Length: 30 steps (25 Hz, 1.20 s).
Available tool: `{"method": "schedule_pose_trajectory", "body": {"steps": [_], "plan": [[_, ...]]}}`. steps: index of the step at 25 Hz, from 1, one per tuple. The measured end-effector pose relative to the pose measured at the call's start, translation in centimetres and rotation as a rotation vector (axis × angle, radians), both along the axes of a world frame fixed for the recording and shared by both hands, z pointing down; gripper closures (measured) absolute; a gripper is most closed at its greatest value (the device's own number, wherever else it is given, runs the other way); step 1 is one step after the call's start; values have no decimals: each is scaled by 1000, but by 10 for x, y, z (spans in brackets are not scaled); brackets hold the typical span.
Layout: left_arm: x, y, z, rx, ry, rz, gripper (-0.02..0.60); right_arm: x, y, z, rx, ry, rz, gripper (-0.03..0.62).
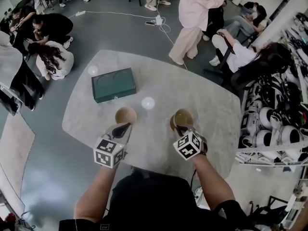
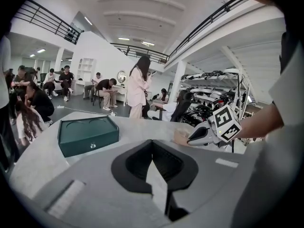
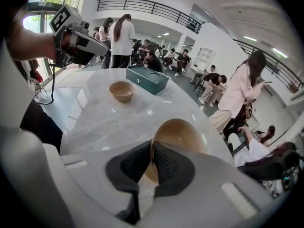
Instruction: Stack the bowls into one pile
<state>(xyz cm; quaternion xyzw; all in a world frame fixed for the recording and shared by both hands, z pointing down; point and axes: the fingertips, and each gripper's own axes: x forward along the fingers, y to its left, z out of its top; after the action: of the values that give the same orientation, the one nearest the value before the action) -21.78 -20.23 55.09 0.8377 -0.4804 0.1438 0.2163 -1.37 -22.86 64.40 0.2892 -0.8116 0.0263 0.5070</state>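
Observation:
Two tan bowls are on the pale marble table (image 1: 159, 88). In the head view the left bowl (image 1: 126, 115) stands just beyond my left gripper (image 1: 124, 127), which is shut and holds nothing. My right gripper (image 1: 182, 128) is shut on the near rim of the right bowl (image 1: 183, 118). In the right gripper view the pads clamp that bowl (image 3: 178, 136) at its rim, tilted, at my right gripper (image 3: 152, 151); the other bowl (image 3: 122, 90) sits farther off under my left gripper (image 3: 80, 42). In the left gripper view my left gripper (image 2: 152, 148) is shut and empty, and the left bowl is hidden.
A dark green box (image 1: 113, 84) lies on the table's far left, behind the bowls. People sit and stand around the table, one person (image 1: 195, 18) close to its far edge. A rack of white helmets (image 1: 274, 124) stands at the right. A cable (image 1: 144, 18) runs on the floor.

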Motion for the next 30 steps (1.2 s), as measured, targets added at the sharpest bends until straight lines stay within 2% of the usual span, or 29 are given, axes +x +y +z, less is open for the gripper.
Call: {"method": "schedule_pose_trajectory", "body": {"steps": [8,14,18,21,30], "plan": [[-7,8,11,-30,-15,-21,571,6,1,33,-76,9,21,571],[-11,8,11,-36,-20,-32,571,8,-5,30,-98,-29,73,560],[-12,8,9,-31,-13,-31,571,4,-3,24,-119,-63,91,520],[-15,7,7,-22,-3,-26,571,1,-2,18,-116,-82,106,491],[-15,12,-9,18,13,0,571,4,-3,-20,-29,-175,187,491]]}}
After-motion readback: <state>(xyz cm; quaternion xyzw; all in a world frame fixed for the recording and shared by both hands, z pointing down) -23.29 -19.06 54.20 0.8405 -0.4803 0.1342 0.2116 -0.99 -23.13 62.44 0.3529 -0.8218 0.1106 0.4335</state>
